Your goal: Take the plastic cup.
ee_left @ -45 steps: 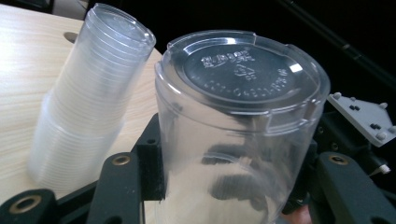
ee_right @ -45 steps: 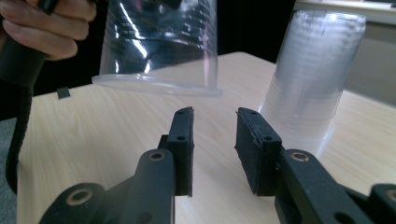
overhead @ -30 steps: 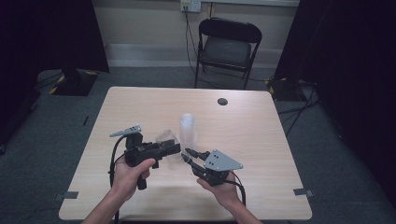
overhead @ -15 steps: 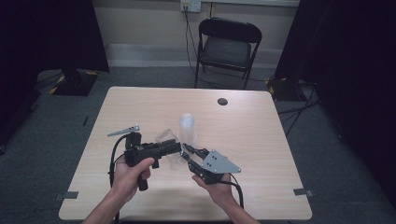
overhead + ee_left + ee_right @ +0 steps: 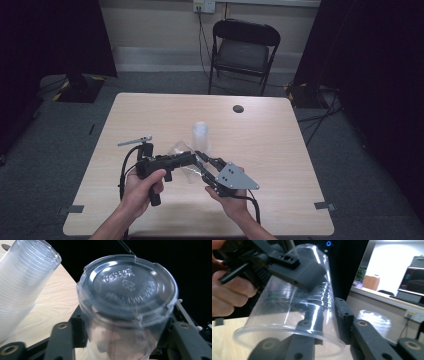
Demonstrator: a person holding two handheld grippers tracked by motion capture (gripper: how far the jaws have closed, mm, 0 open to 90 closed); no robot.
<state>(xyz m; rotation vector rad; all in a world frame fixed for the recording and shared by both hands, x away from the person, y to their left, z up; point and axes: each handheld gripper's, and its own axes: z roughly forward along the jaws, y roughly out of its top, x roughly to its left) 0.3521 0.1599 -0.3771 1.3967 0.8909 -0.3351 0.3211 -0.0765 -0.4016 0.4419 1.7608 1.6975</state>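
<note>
A clear, thin-walled plastic cup (image 5: 186,159) is held in the air just above the pale wood-grain tabletop (image 5: 280,150), between the two hand-held grippers near the person's edge. The left gripper (image 5: 192,159), a black pistol-shaped tool in the person's left hand (image 5: 142,186), reaches in from the left; in the left gripper view its black fingers (image 5: 75,326) stand on either side of the cup just below the base, which faces the camera with embossed lettering and a recycling mark. They have just been opening a little, with the cup between them, and it cannot be told whether the pads now press on the wall. The right gripper (image 5: 205,161), carrying a grey three-cornered plate and held in the right hand (image 5: 231,202), comes in from the right; in the right gripper view the cup's open rim lies across its fingers (image 5: 343,315), which have just been closing slightly around the wide end, though contact with the plastic is not clear. A tall stack of nested clear plastic cups (image 5: 201,134) stands upright on the tabletop just beyond the grippers. A small dark round disc (image 5: 238,108) lies near the far edge, and a black folding chair (image 5: 243,50) stands behind the table.
</note>
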